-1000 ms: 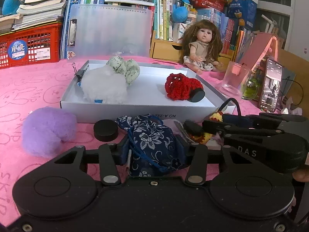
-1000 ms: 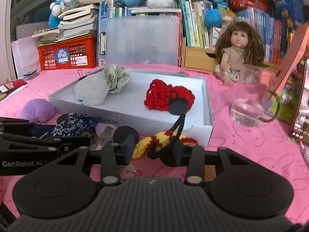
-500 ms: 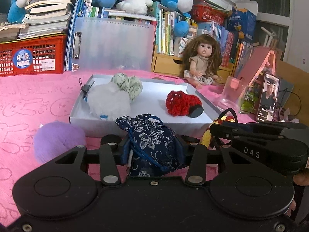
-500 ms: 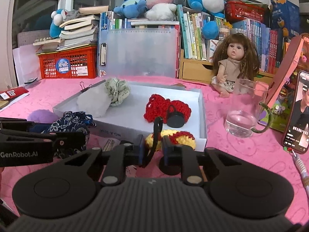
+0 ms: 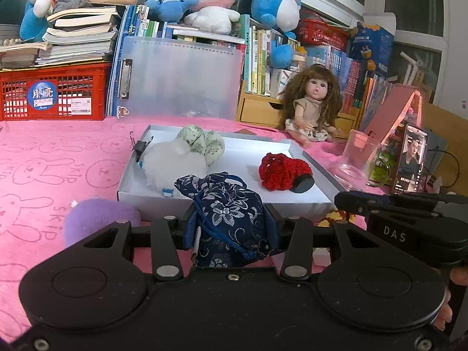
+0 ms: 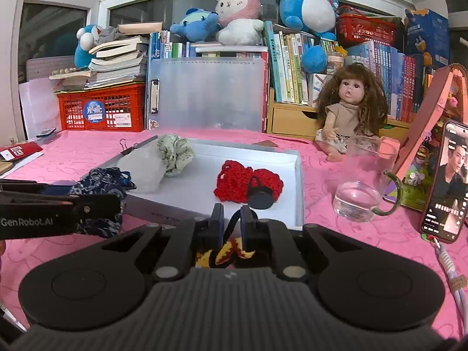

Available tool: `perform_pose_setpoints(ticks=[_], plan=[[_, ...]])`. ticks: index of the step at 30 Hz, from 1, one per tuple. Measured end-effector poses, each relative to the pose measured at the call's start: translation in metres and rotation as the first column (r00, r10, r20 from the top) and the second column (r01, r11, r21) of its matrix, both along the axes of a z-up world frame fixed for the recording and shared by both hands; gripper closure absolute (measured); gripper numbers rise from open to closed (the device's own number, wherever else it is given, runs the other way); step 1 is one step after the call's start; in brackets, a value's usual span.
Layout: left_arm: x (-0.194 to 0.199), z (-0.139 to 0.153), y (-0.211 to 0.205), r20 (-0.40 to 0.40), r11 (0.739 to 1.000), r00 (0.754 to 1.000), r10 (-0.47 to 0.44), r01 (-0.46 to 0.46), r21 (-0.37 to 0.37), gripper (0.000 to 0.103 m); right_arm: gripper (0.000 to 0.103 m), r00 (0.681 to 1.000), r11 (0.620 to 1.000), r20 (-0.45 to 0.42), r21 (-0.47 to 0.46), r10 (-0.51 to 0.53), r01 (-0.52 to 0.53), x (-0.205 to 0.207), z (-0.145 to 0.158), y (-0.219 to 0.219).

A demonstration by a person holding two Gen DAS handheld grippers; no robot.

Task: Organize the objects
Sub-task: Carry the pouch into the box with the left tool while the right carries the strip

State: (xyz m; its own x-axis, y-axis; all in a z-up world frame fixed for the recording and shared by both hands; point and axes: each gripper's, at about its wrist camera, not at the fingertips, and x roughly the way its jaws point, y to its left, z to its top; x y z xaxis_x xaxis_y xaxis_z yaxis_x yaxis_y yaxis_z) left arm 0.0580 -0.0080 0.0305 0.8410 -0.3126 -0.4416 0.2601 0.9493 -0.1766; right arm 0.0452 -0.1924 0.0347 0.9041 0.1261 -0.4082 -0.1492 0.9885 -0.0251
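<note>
My left gripper is shut on a blue floral cloth pouch, raised just in front of the white shallow box. In the right wrist view the same pouch hangs at the left, held by the left gripper. My right gripper is shut on the black cord loop of a yellow and red crocheted pouch that hangs below the fingers. Inside the box lie a white fluffy pouch, a green speckled pouch and a red crocheted pouch with a black disc.
A purple fluffy pouch lies on the pink tablecloth left of the box. A glass cup, a phone and a doll stand to the right. A red crate, a clear folder and books line the back.
The right gripper closed on the cord loop and lifted the yellow and red pouch. The left gripper rose with the blue pouch, off the tablecloth, hiding the black disc that lay beside it.
</note>
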Motion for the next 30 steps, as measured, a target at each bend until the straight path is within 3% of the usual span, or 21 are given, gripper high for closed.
perform_pose_setpoints(ticks=[3,8,14,21,28,30], plan=[[0.000,0.000,0.001,-0.001,1.000,1.000,0.003,-0.003,0.000,0.060,0.075,0.999,1.000,-0.025,-0.004,-0.025,0.025,0.002,-0.006,-0.002],[0.002,-0.003,0.001,-0.009,1.000,1.000,0.007,-0.007,0.002,0.060,0.037,0.995,0.999,-0.087,0.031,-0.041,0.043,0.007,-0.020,-0.008],[0.003,-0.005,0.001,-0.013,1.000,1.000,0.014,-0.014,0.002,0.060,0.025,0.994,0.998,-0.091,0.019,-0.062,0.064,0.015,-0.029,-0.004],[0.005,-0.008,0.000,-0.019,1.000,1.000,0.022,-0.022,-0.002,0.060,0.025,0.988,0.991,-0.124,0.079,-0.096,0.106,0.025,-0.034,-0.012],[0.004,-0.008,-0.001,-0.016,1.000,1.000,0.021,-0.021,-0.001,0.060,0.065,0.989,0.993,-0.134,0.091,-0.064,0.077,0.023,-0.035,-0.011],[0.004,-0.008,-0.002,-0.016,1.000,1.000,0.024,-0.024,-0.002,0.060,0.066,0.990,0.994,-0.129,0.083,-0.059,0.070,0.021,-0.034,-0.009]])
